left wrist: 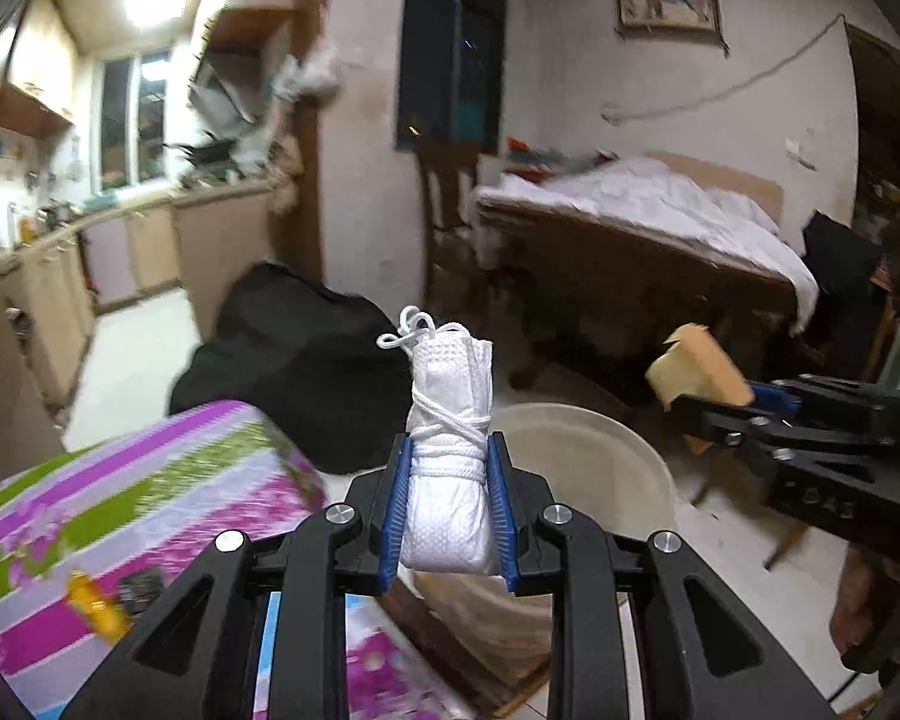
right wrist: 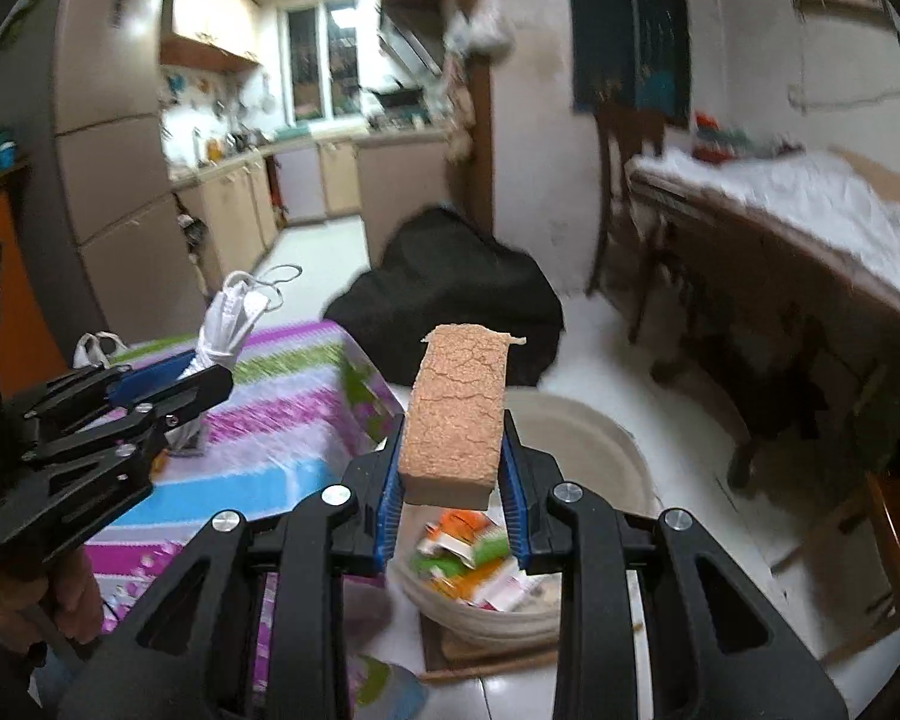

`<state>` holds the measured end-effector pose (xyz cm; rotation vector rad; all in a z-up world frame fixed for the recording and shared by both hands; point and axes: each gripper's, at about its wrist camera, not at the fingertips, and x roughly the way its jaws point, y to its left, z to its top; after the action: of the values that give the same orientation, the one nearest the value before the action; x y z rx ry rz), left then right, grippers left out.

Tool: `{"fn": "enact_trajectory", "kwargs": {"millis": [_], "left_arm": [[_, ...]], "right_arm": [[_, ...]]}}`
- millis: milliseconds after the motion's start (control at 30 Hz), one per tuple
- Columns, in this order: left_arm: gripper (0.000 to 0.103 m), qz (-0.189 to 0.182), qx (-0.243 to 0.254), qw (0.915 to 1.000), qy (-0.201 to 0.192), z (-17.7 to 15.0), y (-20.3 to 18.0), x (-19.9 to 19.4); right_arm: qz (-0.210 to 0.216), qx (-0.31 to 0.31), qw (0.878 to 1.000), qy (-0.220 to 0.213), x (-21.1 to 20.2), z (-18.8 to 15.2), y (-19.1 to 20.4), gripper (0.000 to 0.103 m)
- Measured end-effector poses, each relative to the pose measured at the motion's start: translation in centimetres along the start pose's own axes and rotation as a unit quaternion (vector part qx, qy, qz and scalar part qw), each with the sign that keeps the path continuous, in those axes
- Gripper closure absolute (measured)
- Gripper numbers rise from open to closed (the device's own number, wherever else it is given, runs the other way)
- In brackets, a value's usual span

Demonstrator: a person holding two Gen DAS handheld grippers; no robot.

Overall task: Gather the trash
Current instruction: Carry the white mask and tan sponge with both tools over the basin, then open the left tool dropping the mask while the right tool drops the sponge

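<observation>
A wooden bed [left wrist: 642,252] under a rumpled white cover stood at the far right of the room, with a black bag [left wrist: 294,360] slumped on the pale floor near the kitchen doorway. At near left a table draped in a striped cloth [left wrist: 150,480] of purple, green, white and blue ran to its corner just beside a cream-coloured bin [left wrist: 600,450], which sat on the floor and held orange, green and white wrappers [right wrist: 474,552].

The left gripper [left wrist: 450,492] was clamped on a rolled white face mask [left wrist: 450,420], its blue pads pressed against both sides of the bundle. The mask was dimpled in texture, bound with several turns of its own white ear cord, and a loose loop of cord curled from the top end. It stood upright between the fingers, above the near rim of the bin.

The right gripper [right wrist: 453,480] was closed on a tan sponge block [right wrist: 456,414], rough and cracked on its upper face, paler along its near edge, with a frayed corner at the far end. The block hung over the open bin, above the wrappers.
</observation>
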<state>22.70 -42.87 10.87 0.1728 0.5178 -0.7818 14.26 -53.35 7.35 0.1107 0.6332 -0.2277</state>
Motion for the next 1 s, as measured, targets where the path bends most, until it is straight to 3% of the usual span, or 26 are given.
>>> {"fn": "enact_trajectory", "kwargs": {"millis": [233, 467, 667, 1000], "left_arm": [[0.077, -0.058, -0.022, 0.9947, 0.082, 1.3, -0.4, 9.4], [0.077, -0.081, -0.022, 0.9857, 0.146, -0.3, -0.4, 16.2], [0.077, -0.079, -0.034, 0.9795, 0.182, -3.0, 0.3, 19.5], [0.077, -0.074, -0.028, 0.9803, 0.181, -4.0, -0.1, 20.2]], "right_arm": [[0.002, 0.041, 0.995, 0.089, 6.0, -0.7, -4.6, 0.076], [0.003, 0.059, 0.990, 0.129, 9.6, -1.5, -6.5, 0.076], [0.004, 0.060, 0.988, 0.144, 10.5, -2.5, -7.7, 0.076], [-0.004, 0.063, 0.987, 0.149, 11.2, -2.8, -8.8, 0.076]]}}
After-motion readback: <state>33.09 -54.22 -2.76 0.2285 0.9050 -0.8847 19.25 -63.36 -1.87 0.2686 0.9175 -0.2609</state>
